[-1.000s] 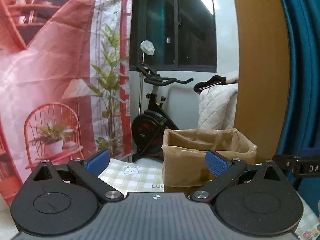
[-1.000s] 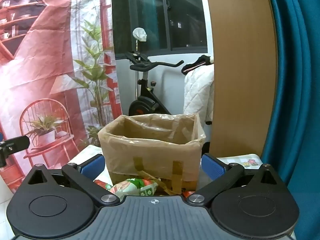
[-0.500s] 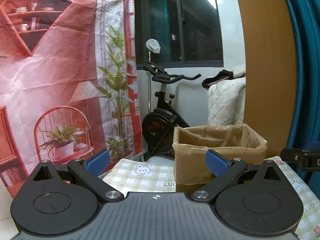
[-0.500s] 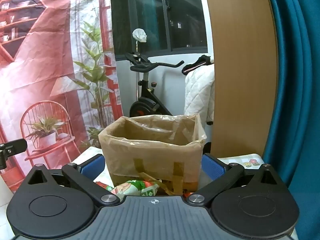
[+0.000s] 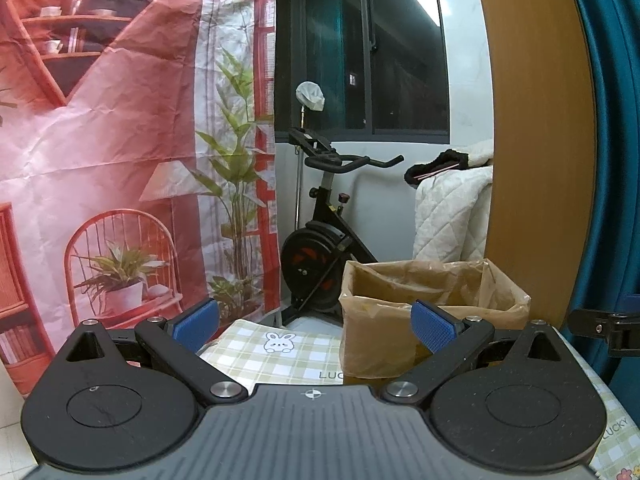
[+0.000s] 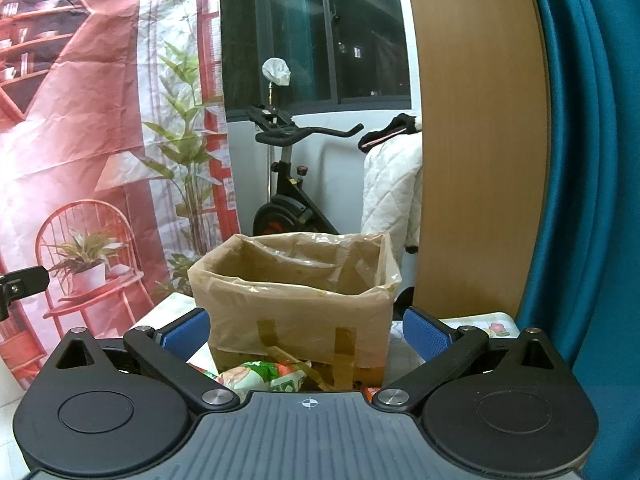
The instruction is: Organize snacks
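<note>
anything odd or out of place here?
Mostly tidy. The box has a crumpled plastic liner and strips of tape on its front, and snack packets lie loose on the tablecloth in front of it.

We read "LUCKY" on the checked tablecloth (image 5: 280,360) at lower right; a cut-off "LUCK" sits by the paper-lined box (image 5: 432,320). Nothing else legible.

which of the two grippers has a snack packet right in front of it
The right gripper: a green and red snack packet lies just below its open jaws, before the brown box. The left gripper faces only checked tablecloth.
</note>
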`<action>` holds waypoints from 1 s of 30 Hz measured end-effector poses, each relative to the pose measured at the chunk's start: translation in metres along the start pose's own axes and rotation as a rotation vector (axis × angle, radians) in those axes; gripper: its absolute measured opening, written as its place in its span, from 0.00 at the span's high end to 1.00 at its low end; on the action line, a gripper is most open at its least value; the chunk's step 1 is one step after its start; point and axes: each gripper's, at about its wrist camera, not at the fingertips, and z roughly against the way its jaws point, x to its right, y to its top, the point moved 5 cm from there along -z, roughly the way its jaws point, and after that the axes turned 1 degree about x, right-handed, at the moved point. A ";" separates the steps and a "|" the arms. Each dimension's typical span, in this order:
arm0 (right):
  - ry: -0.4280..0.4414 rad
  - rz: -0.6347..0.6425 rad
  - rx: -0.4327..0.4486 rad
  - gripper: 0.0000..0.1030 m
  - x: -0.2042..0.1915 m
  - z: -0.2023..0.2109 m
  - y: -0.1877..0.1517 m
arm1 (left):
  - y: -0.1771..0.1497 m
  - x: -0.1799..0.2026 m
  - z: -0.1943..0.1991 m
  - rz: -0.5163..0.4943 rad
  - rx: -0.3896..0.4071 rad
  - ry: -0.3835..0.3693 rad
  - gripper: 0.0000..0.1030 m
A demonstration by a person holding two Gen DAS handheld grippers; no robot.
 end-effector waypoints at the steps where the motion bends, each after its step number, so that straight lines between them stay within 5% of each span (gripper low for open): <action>1: 0.000 0.000 0.003 0.01 0.000 0.000 0.000 | 0.000 0.001 0.000 -0.002 0.001 0.001 0.00; 30: 0.008 -0.012 0.019 0.01 0.004 0.009 0.002 | 0.001 -0.002 0.010 -0.006 0.017 0.013 0.00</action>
